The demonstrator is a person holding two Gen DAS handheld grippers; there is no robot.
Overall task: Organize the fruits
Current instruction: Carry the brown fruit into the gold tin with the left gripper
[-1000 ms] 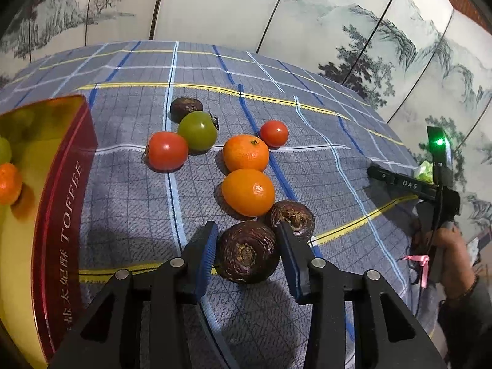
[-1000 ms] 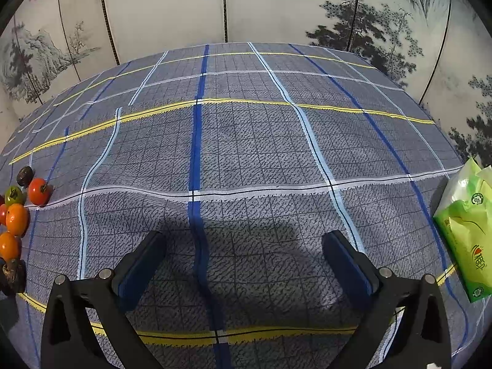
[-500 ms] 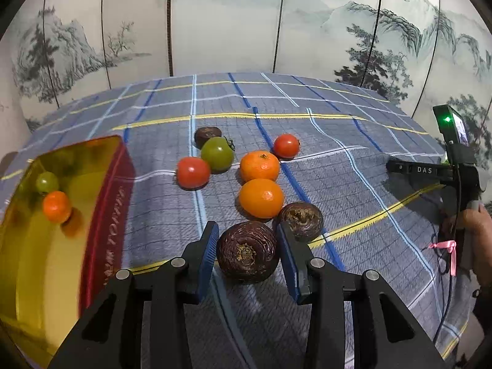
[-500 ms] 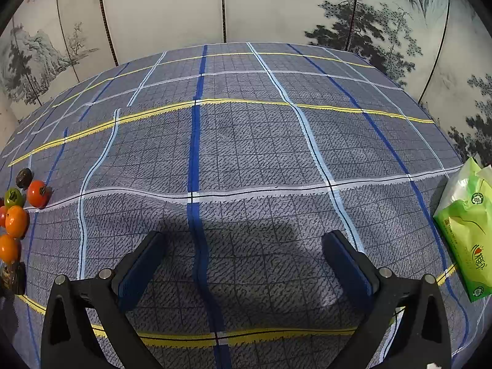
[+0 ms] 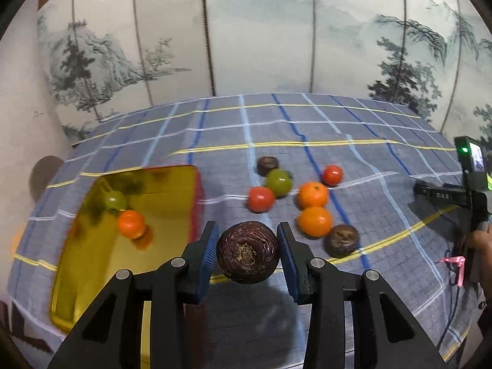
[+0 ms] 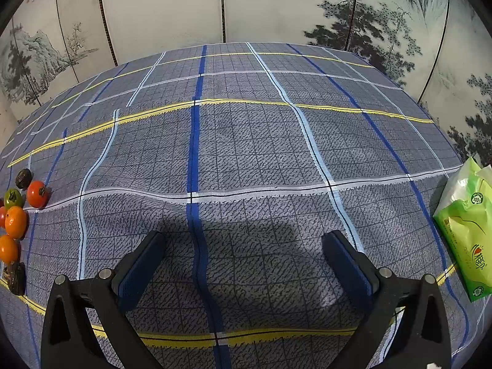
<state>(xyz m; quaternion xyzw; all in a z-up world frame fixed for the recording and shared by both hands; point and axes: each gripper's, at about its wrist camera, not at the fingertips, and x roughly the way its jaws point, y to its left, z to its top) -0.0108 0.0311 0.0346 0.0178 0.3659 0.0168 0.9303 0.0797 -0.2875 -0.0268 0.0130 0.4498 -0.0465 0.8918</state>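
My left gripper is shut on a dark purple-brown round fruit and holds it above the cloth, just right of a gold tin tray with a red rim. The tray holds a green fruit and an orange. On the cloth lie two oranges, two red tomatoes, a green tomato and two dark fruits. My right gripper is open and empty over bare cloth; the fruits sit at its far left.
A green tissue pack lies at the right edge of the table. The checked tablecloth covers the whole table. A painted folding screen stands behind. The other hand-held gripper shows at the right in the left wrist view.
My left gripper has lifted the dark fruit off the cloth and swung left toward the tray, which is now more in view. The right gripper has stayed still.
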